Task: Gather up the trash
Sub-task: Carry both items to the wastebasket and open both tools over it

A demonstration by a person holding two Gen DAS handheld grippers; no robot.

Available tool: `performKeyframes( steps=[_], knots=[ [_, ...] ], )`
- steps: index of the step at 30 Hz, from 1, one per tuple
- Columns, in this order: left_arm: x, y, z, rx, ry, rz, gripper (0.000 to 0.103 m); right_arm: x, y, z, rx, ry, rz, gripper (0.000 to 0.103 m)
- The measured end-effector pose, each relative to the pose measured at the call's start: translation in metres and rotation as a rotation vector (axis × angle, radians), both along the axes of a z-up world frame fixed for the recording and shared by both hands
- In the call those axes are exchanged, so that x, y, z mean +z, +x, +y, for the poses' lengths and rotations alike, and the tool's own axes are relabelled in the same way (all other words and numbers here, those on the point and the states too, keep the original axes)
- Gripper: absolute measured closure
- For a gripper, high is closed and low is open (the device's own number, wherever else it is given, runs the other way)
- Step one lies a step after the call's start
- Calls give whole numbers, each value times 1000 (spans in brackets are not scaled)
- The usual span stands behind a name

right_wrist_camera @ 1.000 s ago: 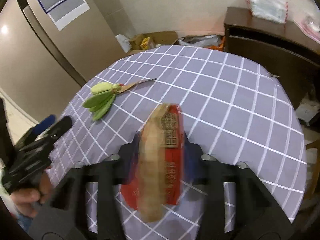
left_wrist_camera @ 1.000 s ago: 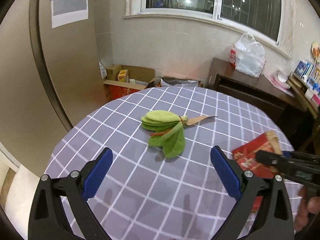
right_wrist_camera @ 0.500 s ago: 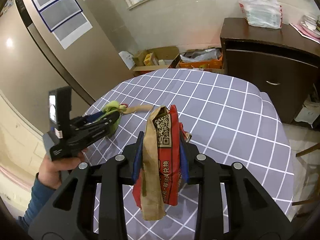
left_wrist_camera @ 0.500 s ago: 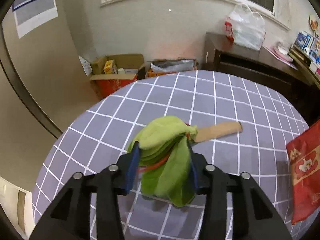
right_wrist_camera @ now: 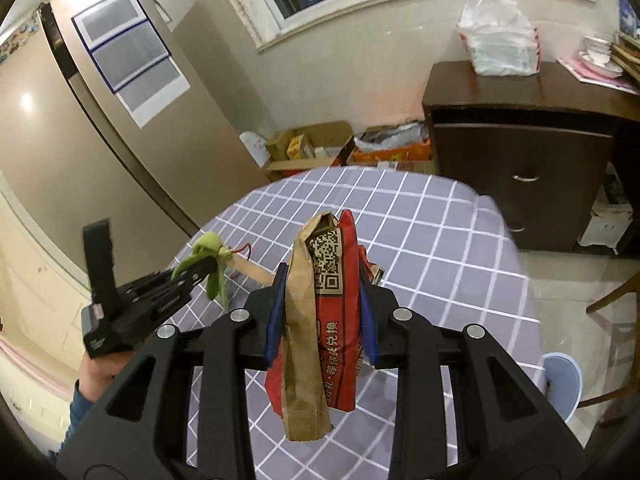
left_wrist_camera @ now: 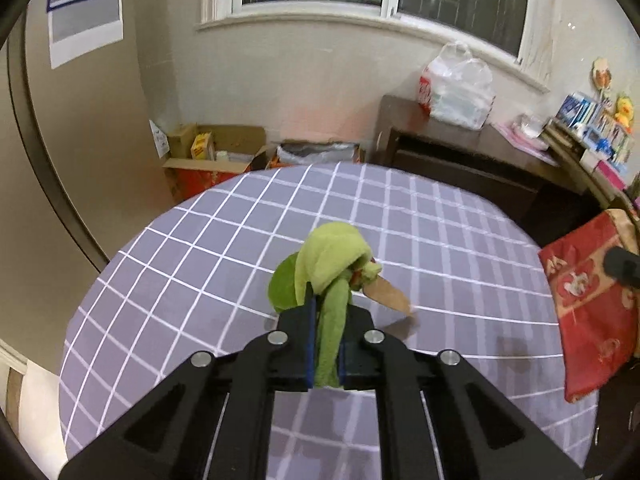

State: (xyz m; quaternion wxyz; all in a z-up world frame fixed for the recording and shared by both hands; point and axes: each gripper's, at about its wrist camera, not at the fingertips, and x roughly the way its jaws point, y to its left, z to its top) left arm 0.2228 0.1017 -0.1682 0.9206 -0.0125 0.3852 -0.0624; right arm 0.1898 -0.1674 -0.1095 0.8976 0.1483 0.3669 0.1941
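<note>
My left gripper is shut on a bundle of green leaves tied to a brown paper strip, and holds it above the round table. The bundle also shows in the right wrist view, in the left gripper. My right gripper is shut on a red and brown paper bag with a QR code, held upright above the table. The bag shows at the right edge of the left wrist view.
The table has a purple checked cloth. Behind it are open cardboard boxes on the floor, a dark wooden cabinet with a white plastic bag on top, and a fridge at the left. A light blue stool stands at the right.
My left gripper closed on the green leaf bundle and lifted it off the table. My right gripper rose with the red paper bag in it.
</note>
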Motion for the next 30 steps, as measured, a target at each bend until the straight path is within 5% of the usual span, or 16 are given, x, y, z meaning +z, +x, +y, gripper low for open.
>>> performKeyframes(
  steps=[19,30],
  knots=[
    [70,-87,-121,-224,-66,-153,96,64,-78,-123,-210,51,-173,72],
    [56,-105,-250,-452,-57,-107,96,36,-124,-238,-474,54,-120,72]
  ],
)
